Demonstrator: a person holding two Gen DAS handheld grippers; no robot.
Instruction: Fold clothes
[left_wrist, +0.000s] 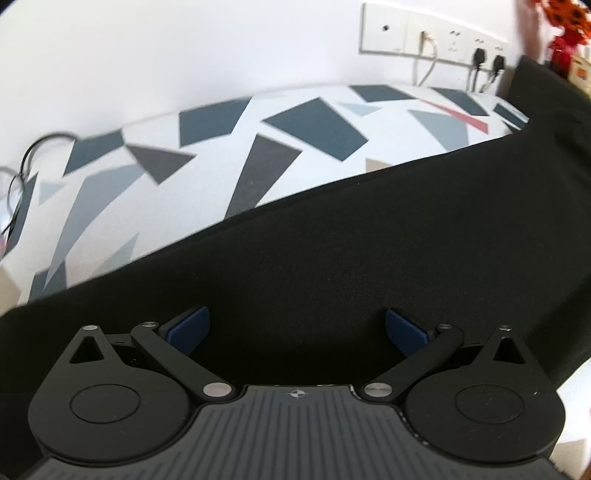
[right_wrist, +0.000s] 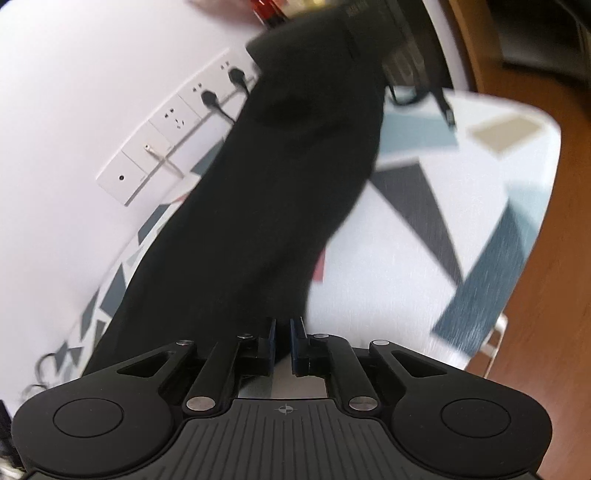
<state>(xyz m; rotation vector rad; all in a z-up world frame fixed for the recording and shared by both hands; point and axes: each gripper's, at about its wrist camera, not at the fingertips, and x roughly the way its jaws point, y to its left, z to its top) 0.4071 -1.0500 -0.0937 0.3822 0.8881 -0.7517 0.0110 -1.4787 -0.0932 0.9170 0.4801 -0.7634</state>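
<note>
A long black garment lies stretched across a table covered with a white cloth of grey and blue shapes. In the left wrist view my left gripper hovers over the garment, open, its blue pads wide apart with nothing pinched between them. In the right wrist view the black garment runs from my right gripper away toward the wall. That gripper's pads stand almost together, shut on the garment's near edge at the side of the patterned tablecloth.
A row of wall sockets with plugs sits behind the table. Cables lie at the table's left end. Red and orange items stand at the far right. The table's rounded edge drops to a wooden floor.
</note>
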